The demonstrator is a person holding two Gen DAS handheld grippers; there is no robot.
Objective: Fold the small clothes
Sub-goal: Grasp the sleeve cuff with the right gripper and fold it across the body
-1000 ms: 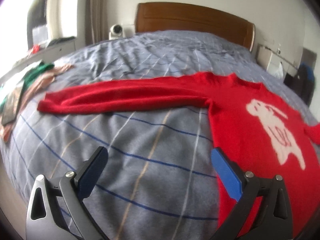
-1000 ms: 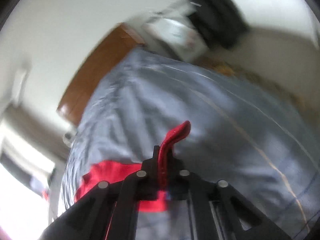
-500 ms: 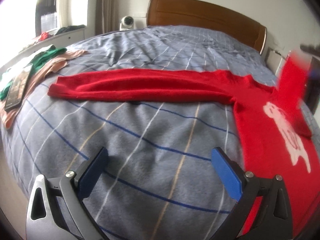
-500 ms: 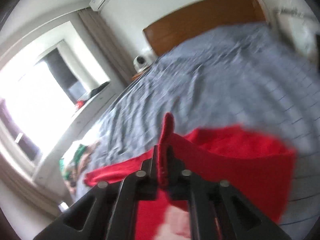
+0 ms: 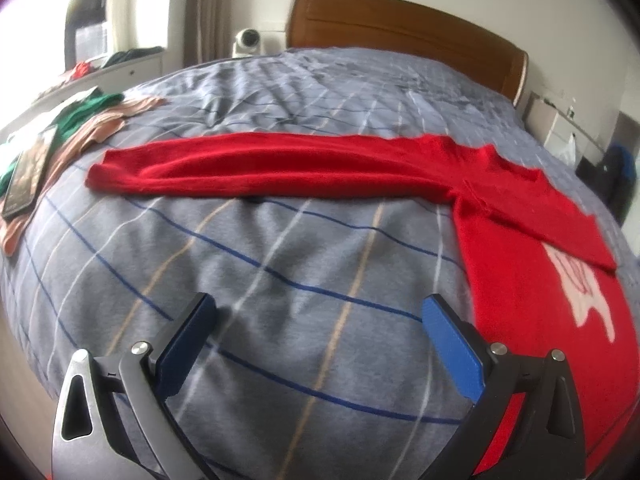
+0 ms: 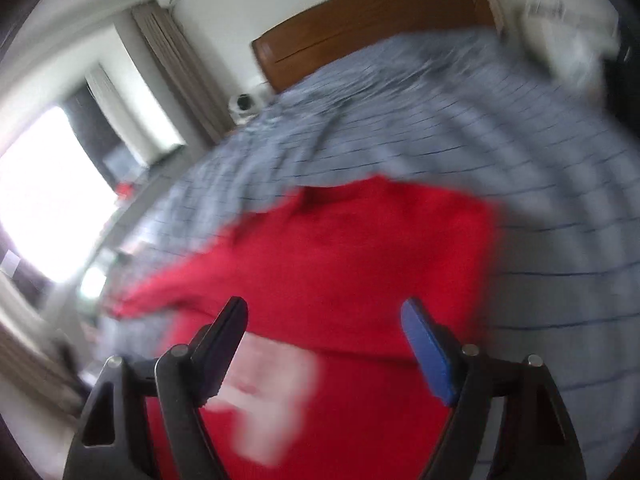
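Step in hand, as I read it: sleeve folding. One sleeve of the red sweater [image 5: 532, 216] already lies folded across the chest, its cuff end near the white animal motif [image 5: 580, 284]. The other sleeve [image 5: 256, 168] is stretched out flat to the side, not yet folded.

Left gripper [image 5: 320, 344]: jaws wide apart, holding nothing, hovering low over bare bedspread [image 5: 280, 260] just beside the sweater's side edge. The sleeve cuff lies well apart from it, farther up the bed.

Right gripper [image 6: 324, 344]: jaws wide apart, nothing between them; it hangs above the sweater's chest. This view is heavily motion-blurred, so fine detail of the fold is unclear.

Next move, my judgement: the left gripper goes to the cuff of the outstretched sleeve, pinches the knit only, not the bedspread beneath, then carries it across the chest to lie over the folded sleeve.

The sweater: bright red knit, soft and thick-looking, front up on the grey checked bedspread, collar toward the wooden headboard [image 5: 400, 24]. A few shallow wrinkles run along the outstretched sleeve. Other clothes [image 5: 92, 120] lie at the bed's far edge, apart.
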